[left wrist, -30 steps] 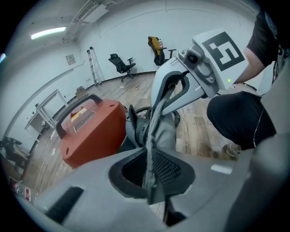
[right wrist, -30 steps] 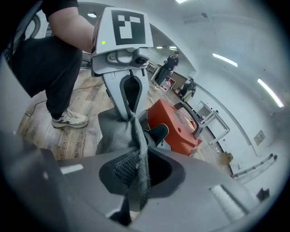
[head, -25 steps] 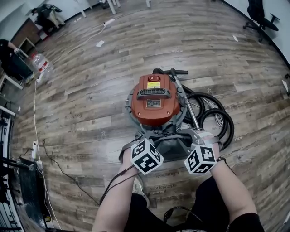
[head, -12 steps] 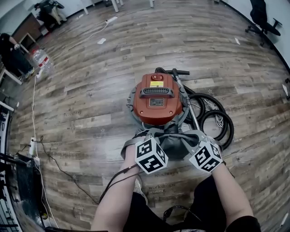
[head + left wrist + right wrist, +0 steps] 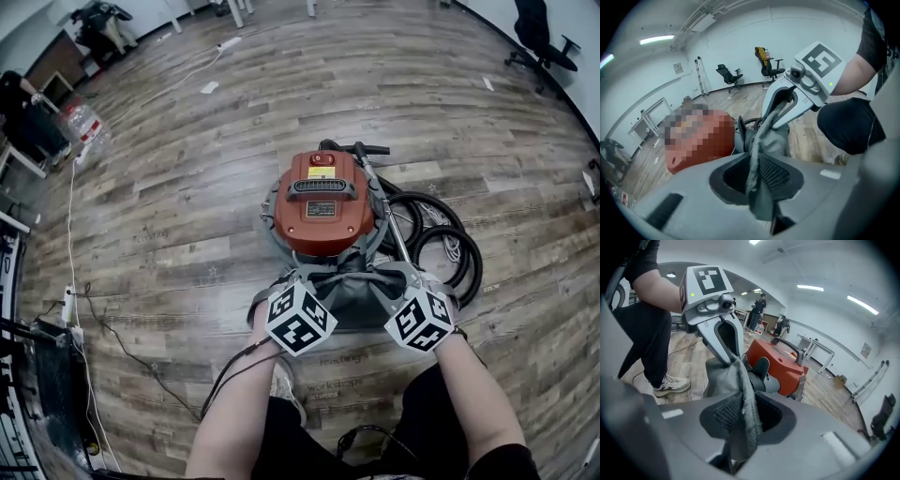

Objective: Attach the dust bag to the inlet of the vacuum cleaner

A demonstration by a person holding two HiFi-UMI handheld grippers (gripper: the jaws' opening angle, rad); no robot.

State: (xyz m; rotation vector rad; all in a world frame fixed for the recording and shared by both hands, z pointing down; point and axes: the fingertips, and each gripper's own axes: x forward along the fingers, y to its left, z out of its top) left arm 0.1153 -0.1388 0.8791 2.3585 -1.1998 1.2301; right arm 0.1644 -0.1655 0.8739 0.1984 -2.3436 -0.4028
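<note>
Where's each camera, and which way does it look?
Head view: on the head, steeply down at the vacuum cleaner; both arms show.
Left gripper view: on the left hand-held gripper, facing the right hand-held gripper; right arm shows.
Right gripper view: the reverse; left arm, shoe show.
Shared: the dust bag between both pairs of jaws, just opening.

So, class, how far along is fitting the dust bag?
Done: the grey dust bag reaches the red vacuum cleaner at its front. In hand: left tool and right tool have just been opening, bag cloth between each pair of jaws. Left: whether it is fully seated can't be seen; check that.
</note>
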